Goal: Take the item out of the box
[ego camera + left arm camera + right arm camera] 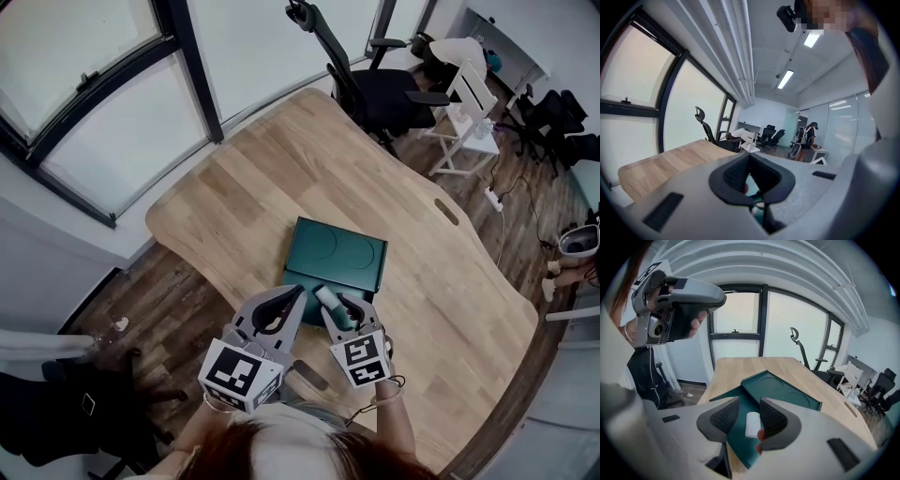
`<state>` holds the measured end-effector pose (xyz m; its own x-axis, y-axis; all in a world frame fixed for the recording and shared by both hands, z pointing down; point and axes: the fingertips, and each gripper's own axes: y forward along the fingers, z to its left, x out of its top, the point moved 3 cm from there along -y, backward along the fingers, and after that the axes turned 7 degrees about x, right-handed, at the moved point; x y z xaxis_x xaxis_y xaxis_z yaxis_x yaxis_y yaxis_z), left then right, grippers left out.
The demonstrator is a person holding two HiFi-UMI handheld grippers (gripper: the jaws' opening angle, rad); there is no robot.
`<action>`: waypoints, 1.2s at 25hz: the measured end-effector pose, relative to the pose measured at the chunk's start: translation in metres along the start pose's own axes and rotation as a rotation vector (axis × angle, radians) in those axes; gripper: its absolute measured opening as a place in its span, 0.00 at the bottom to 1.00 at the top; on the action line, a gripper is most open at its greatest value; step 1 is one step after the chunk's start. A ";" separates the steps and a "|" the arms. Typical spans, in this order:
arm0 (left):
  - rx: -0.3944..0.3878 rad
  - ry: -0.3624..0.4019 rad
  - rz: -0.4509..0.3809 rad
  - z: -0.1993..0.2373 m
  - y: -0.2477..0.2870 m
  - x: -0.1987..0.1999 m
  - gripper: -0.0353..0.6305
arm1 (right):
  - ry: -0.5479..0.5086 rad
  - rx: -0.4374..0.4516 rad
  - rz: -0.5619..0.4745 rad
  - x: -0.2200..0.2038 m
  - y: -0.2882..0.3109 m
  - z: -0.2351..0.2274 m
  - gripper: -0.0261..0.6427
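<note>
A dark green box (339,251) lies open on the wooden table (281,169), its lid folded back away from me. A small white cylinder, the item (325,296), sits at the box's near end. My right gripper (336,304) is down over it. In the right gripper view the jaws (749,417) stand open with the item (752,423) between them, close by the right pad and apart from the left one, over the green box floor (783,392). My left gripper (296,293) hovers just left of the box, shut with nothing between its pads (749,159).
A black office chair (375,84) and a white stand (469,103) stand beyond the table's far edge. Large windows run along the left. The table's near edge is right under my hands. A person stands far back in the left gripper view (806,140).
</note>
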<state>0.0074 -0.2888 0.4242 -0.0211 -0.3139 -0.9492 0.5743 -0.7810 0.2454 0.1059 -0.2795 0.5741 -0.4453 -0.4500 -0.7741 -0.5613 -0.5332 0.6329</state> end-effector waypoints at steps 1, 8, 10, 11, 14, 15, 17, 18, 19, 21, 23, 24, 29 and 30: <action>0.001 0.001 0.004 0.000 0.001 -0.001 0.06 | 0.001 0.002 0.017 -0.004 0.003 -0.001 0.27; 0.004 -0.016 0.028 0.004 0.008 -0.009 0.06 | 0.011 0.023 0.089 -0.025 0.025 -0.007 0.29; 0.003 -0.019 0.036 0.004 0.012 -0.012 0.06 | 0.021 0.030 0.103 -0.031 0.031 -0.009 0.29; 0.002 -0.020 0.040 0.004 0.013 -0.013 0.06 | 0.025 0.033 0.110 -0.033 0.033 -0.009 0.29; -0.001 -0.028 0.055 0.005 0.017 -0.017 0.06 | 0.024 0.046 0.140 -0.040 0.040 -0.010 0.30; -0.002 -0.030 0.058 0.005 0.018 -0.018 0.06 | 0.022 0.050 0.151 -0.042 0.043 -0.010 0.31; -0.003 -0.033 0.065 0.005 0.020 -0.020 0.06 | 0.021 0.056 0.169 -0.047 0.047 -0.011 0.32; -0.004 -0.034 0.068 0.006 0.021 -0.021 0.06 | 0.021 0.059 0.178 -0.049 0.049 -0.012 0.32; -0.003 -0.035 0.072 0.006 0.021 -0.022 0.06 | 0.021 0.062 0.186 -0.051 0.051 -0.012 0.32; 0.000 -0.040 0.078 0.008 0.023 -0.024 0.06 | 0.021 0.068 0.200 -0.053 0.055 -0.013 0.33; 0.004 -0.045 0.083 0.009 0.025 -0.026 0.06 | 0.018 0.074 0.218 -0.057 0.060 -0.014 0.34; 0.005 -0.044 0.085 0.009 0.026 -0.026 0.06 | 0.014 0.077 0.228 -0.059 0.062 -0.014 0.34; 0.011 -0.048 0.096 0.012 0.030 -0.030 0.06 | 0.009 0.096 0.272 -0.067 0.073 -0.016 0.36; 0.012 -0.047 0.098 0.012 0.030 -0.030 0.06 | 0.010 0.100 0.278 -0.069 0.074 -0.016 0.36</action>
<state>0.0155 -0.3093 0.4628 -0.0042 -0.4141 -0.9102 0.5656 -0.7516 0.3394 0.1058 -0.2995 0.6746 -0.5852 -0.5763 -0.5705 -0.4848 -0.3153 0.8158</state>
